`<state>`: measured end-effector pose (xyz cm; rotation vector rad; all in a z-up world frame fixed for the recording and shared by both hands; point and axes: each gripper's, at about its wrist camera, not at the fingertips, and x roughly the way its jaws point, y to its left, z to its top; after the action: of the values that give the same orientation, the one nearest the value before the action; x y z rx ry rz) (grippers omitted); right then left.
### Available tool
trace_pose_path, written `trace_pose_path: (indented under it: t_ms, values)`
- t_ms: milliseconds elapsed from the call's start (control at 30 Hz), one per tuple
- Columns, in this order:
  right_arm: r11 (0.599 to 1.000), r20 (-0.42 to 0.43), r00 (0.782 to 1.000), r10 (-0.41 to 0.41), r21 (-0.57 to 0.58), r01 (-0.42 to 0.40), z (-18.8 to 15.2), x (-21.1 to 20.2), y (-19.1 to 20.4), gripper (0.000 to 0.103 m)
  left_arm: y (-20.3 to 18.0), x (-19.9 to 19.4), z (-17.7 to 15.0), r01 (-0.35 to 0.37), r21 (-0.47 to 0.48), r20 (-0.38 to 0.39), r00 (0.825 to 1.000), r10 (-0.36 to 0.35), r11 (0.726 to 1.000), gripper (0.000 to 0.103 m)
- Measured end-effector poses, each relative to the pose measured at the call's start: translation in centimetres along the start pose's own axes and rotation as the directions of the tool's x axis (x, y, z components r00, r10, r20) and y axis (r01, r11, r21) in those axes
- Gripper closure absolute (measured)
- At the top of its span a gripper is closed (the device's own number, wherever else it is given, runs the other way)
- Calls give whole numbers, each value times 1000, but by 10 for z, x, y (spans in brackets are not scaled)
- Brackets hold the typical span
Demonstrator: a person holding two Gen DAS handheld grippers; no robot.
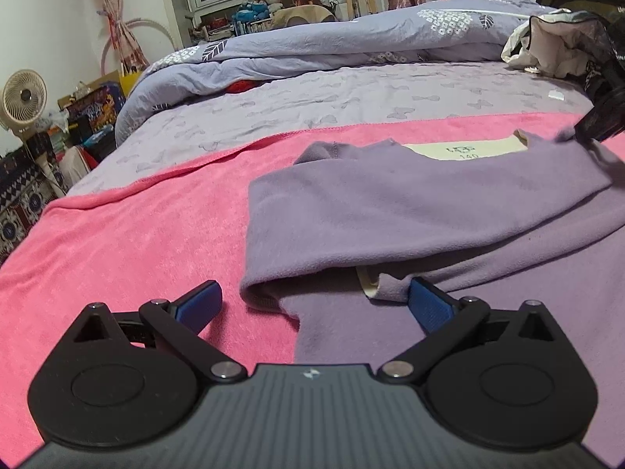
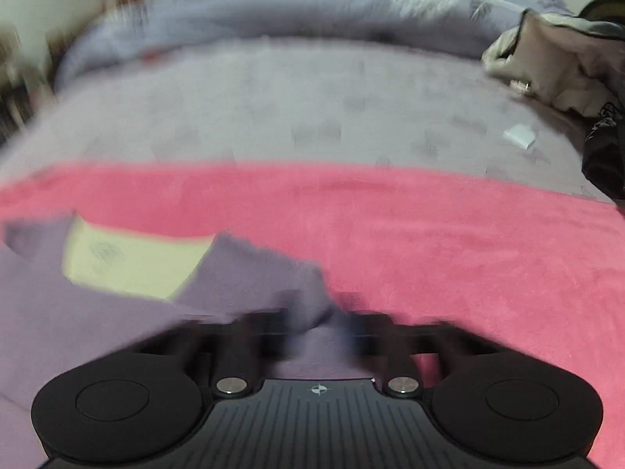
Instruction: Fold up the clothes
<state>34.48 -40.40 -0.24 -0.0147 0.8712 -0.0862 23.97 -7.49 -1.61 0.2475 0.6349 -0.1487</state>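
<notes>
My right gripper is pinched down on the corner of the purple garment beside its cream neck label; that view is blurred, so I judge the bite to be thin. If only a fringe of fleece sits between the pads, it could slip out mid-fold, or drag the whole garment sideways across the pink towel instead of folding it. My left gripper stands wide and empty, hovering just over the near hem, one blue pad above the towel, the other above the purple cloth. If I close here I may catch the towel along with the fleece. The folded sleeve lying across the body could also unroll if tugged. Outward, the towel's far edge meets the lilac bedsheet, broad and flat; the duvet bounds it behind, a heap of clothes crowds the far right.
</notes>
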Motion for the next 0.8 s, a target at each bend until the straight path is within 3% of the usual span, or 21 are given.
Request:
trace_pose_path:
  t_ms: [133, 267, 333, 400, 467, 533, 600, 667, 800]
  values:
    - [974, 80, 982, -172, -136, 182, 10, -3, 17, 96, -2, -1, 0, -7, 4, 9, 1000, 7, 1000, 0]
    - [937, 107, 967, -231, -245, 250, 13, 19, 33, 96, -3, -1, 0, -9, 4, 14, 1000, 9, 1000, 0]
    - [892, 141, 937, -320, -289, 348, 9, 40, 39, 98, 0, 0, 0, 3, -12, 10, 1000, -3, 1000, 0]
    - [878, 81, 918, -388, -272, 395, 8, 64, 29, 97, 2, 2, 0, 14, -26, 6, 1000, -14, 1000, 0]
    - [925, 99, 937, -334, -158, 346, 10, 49, 17, 92, 3, 2, 0, 18, -32, 4, 1000, -18, 999, 0]
    - [969, 122, 966, -228, -69, 237, 7, 24, 2, 77, 3, 2, 0, 17, -31, 5, 1000, -17, 999, 0]
    - [974, 207, 957, -203, -58, 219, -2, -9, -5, 46, 4, 2, -1, 18, -31, 6, 1000, -17, 999, 0]
    - [978, 259, 950, -175, -65, 198, -12, -40, -8, 44, 5, 2, -2, 18, -31, 6, 1000, -18, 999, 0]
    - [997, 204, 976, 78, -31, -73, -36, -78, -8, 46, 2, 2, -1, 5, -18, 8, 1000, -5, 1000, 0]
